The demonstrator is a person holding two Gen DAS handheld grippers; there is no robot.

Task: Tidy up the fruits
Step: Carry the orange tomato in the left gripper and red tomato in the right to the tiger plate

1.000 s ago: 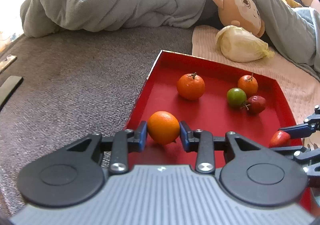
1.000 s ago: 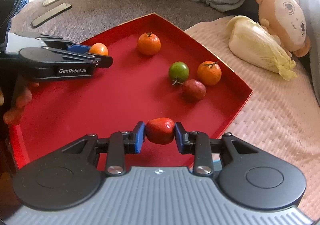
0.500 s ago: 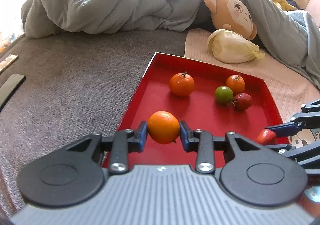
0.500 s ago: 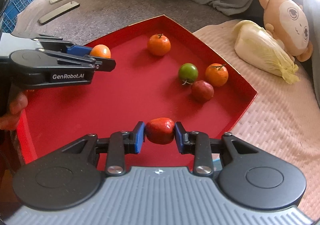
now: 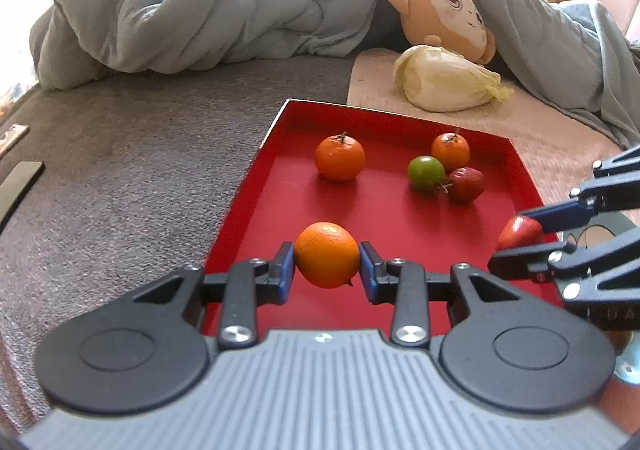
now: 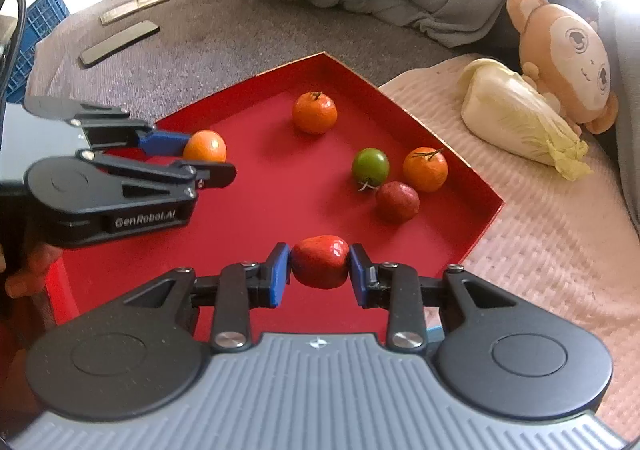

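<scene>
Left claw [image 5: 327,264], low in the middle of the left wrist view, clamped on an orange [image 5: 327,255]; blue pads pressed on both sides of the fruit, above the near left part of the red tray [image 5: 240,218]. Same claw seen in the right wrist view at the left edge [image 6: 202,154], with the orange [image 6: 205,146] between its tips.

Right claw [image 6: 319,268], low in the middle of the right wrist view, clamped on a glossy red fruit [image 6: 319,261], above the near edge of the tray [image 6: 480,226]. In the left wrist view, seen at the right edge [image 5: 524,236], gripping the red fruit [image 5: 518,232].

Lying in the tray, in the left wrist view: a tangerine with stem [image 5: 340,157] toward the upper middle, alone; further right a cluster of a second tangerine [image 5: 451,151], a green fruit [image 5: 426,173] and a dark red fruit [image 5: 466,184], close together, the green one touching or nearly touching its neighbours.

Behind the tray, upper right: a napa cabbage [image 5: 444,84] on a pale quilted mat [image 5: 560,154], touching a plush monkey [image 5: 444,16]. Grey blanket [image 5: 200,10] across the top. Grey bed cover [image 5: 120,170] at left, with a dark flat bar [image 5: 20,186] at the left edge.
</scene>
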